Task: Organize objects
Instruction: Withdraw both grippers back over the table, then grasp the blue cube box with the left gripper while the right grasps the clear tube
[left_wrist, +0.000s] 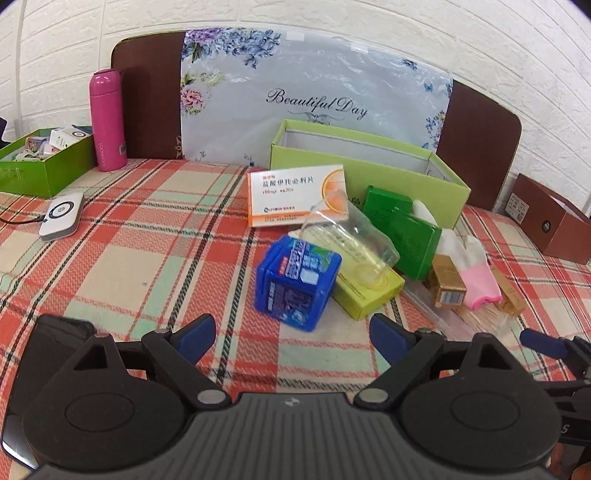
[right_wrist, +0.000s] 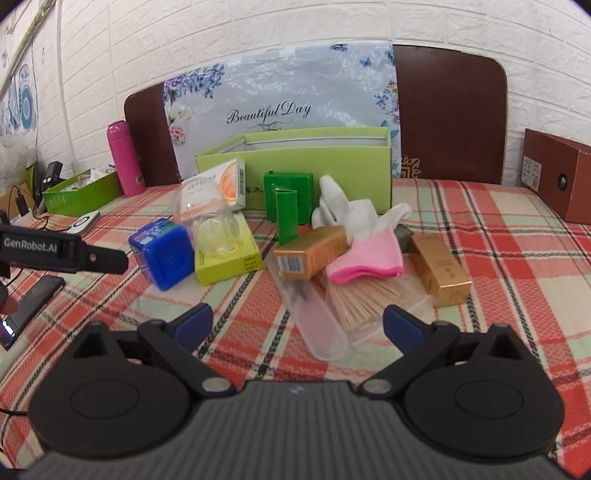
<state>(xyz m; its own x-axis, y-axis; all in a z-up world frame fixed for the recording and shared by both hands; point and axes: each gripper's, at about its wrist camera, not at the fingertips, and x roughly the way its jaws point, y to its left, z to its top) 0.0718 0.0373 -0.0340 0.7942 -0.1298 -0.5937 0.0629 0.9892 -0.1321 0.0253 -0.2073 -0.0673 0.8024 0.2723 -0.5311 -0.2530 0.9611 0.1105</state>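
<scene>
Blue box (left_wrist: 297, 282) — just ahead of left gripper (left_wrist: 291, 334).

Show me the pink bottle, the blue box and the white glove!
pink bottle (left_wrist: 107, 122), left wrist view, middle of its body.
blue box (left_wrist: 295, 284), left wrist view, front face.
white glove (right_wrist: 347, 210), right wrist view, white palm.

You had a pink flask (left_wrist: 106, 121) standing upright at the back left of the plaid tablecloth (left_wrist: 147, 266), just beside a green box (left_wrist: 44, 162) filled with small packets. A white device (left_wrist: 62, 216) with a cable lay flat in front of that box. A brown box (right_wrist: 557, 177) sat at the far right, and a floral "Beautiful Day" board (left_wrist: 314, 99) leaned against the white brick wall (left_wrist: 480, 40).
</scene>
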